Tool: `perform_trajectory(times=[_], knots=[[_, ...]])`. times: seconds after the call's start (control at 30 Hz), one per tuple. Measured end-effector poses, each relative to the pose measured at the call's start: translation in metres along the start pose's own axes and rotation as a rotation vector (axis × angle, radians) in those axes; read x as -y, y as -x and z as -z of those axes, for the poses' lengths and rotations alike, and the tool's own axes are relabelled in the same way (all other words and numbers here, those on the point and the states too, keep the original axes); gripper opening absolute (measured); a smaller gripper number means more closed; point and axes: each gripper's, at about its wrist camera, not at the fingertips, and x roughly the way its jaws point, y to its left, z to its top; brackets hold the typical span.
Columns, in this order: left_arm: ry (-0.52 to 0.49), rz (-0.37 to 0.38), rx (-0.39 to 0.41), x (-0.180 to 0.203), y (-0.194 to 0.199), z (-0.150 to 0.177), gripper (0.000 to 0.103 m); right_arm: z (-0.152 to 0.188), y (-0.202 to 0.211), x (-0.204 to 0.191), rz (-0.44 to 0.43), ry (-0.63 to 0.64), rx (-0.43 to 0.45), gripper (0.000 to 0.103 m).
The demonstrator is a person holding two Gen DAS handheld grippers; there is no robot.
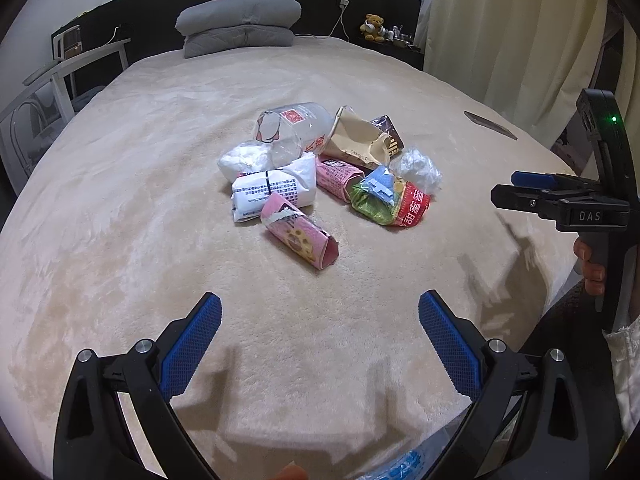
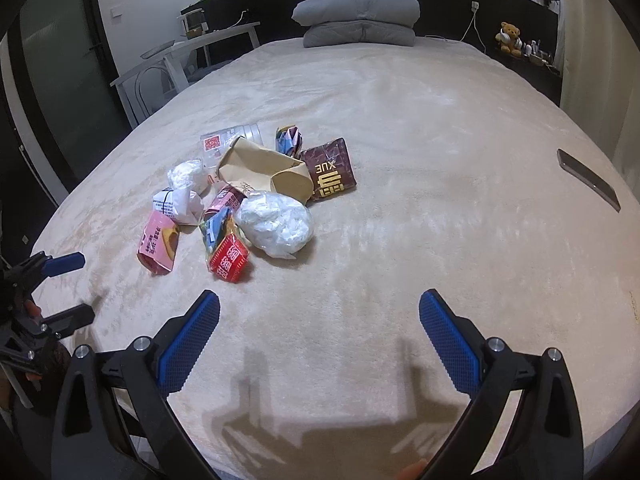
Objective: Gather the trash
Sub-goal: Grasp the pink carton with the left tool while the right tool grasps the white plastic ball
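Note:
A heap of trash lies mid-bed on the beige blanket (image 1: pixel 160 280). It holds a pink carton (image 1: pixel 298 236), a white printed wrapper (image 1: pixel 272 192), a clear plastic cup (image 1: pixel 294 130), a torn paper bag (image 1: pixel 358 140), a red and green snack bag (image 1: pixel 390 200) and a crumpled clear bag (image 1: pixel 418 170). My left gripper (image 1: pixel 320 310) hovers open short of the pink carton, holding nothing. My right gripper (image 2: pixel 320 310) is open and empty too, nearest the red snack bag (image 2: pixel 230 258) and clear bag (image 2: pixel 276 224); a brown packet (image 2: pixel 330 170) lies behind. Each gripper shows in the other's view, the right gripper (image 1: pixel 516 188) and the left gripper (image 2: pixel 76 286).
Grey folded pillows (image 1: pixel 240 24) sit at the black headboard. A dark phone-like slab (image 2: pixel 588 180) lies near the bed's right edge. White chairs (image 1: pixel 60 80) stand left of the bed, a curtain (image 1: pixel 512 32) hangs on the right. A blue-printed plastic bag (image 1: pixel 400 466) shows under my left gripper.

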Motion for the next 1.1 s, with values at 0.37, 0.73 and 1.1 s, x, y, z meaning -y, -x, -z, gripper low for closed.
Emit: perform_trajectory(times=[0.37,0.73,1.1], knots=[[0.023,0.035,-0.05,-0.006,-0.04,-0.025,0.097,-0.028,-0.041,0.003,-0.077,-0.096,-0.071,0.098],[0.041,0.077,-0.087,-0.017,-0.079,-0.043,0.096,-0.05,-0.072,0.002,-0.143,-0.138,-0.106,0.078],[0.065,0.058,-0.083,-0.028,-0.086,-0.047,0.055,-0.05,-0.077,0.004,-0.179,-0.129,-0.12,0.057]])
